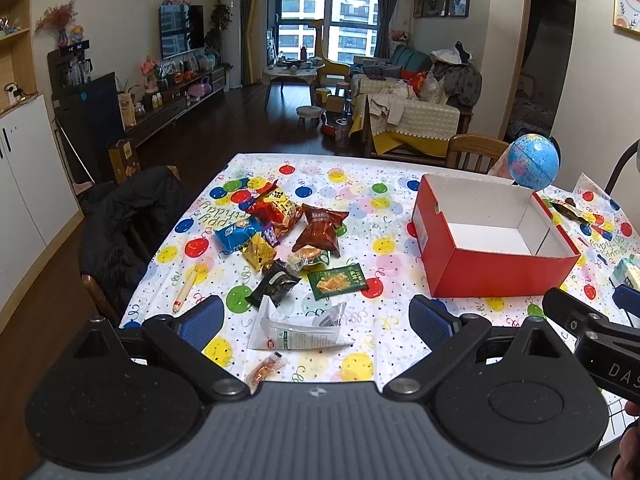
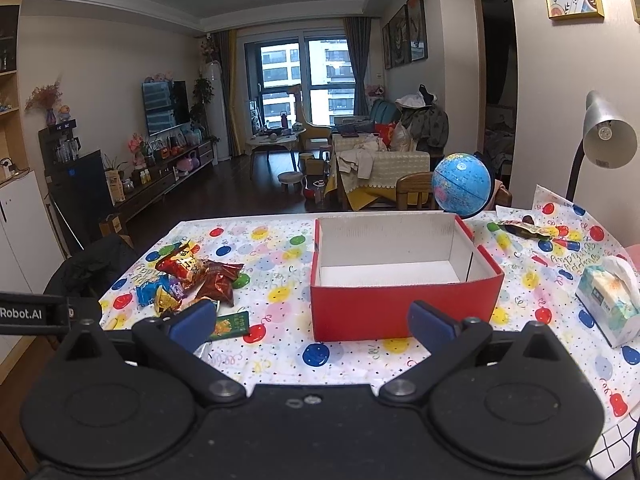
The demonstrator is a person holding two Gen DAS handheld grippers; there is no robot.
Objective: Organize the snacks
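Several snack packets lie in a pile on the balloon-print tablecloth: a red bag [image 1: 276, 208], a brown bag [image 1: 322, 230], a blue packet [image 1: 234, 236], a yellow packet [image 1: 259, 254], a black packet [image 1: 274, 286], a green packet [image 1: 338, 282], a clear wrapper [image 1: 300, 330] and a small orange packet [image 1: 264, 370]. An open red box [image 1: 492, 272] with a white inside stands to their right, empty; it also shows in the right wrist view [image 2: 400, 308]. My left gripper [image 1: 316, 320] is open above the clear wrapper. My right gripper [image 2: 312, 322] is open in front of the red box.
A blue globe [image 2: 462, 184] stands behind the box. A tissue pack [image 2: 610, 304] sits at the right, a desk lamp [image 2: 604, 140] behind it. Another snack packet [image 2: 524, 229] lies at the far right. A wooden pencil [image 1: 185, 290] lies left of the pile. A jacket-draped chair [image 1: 128, 216] stands at the table's left.
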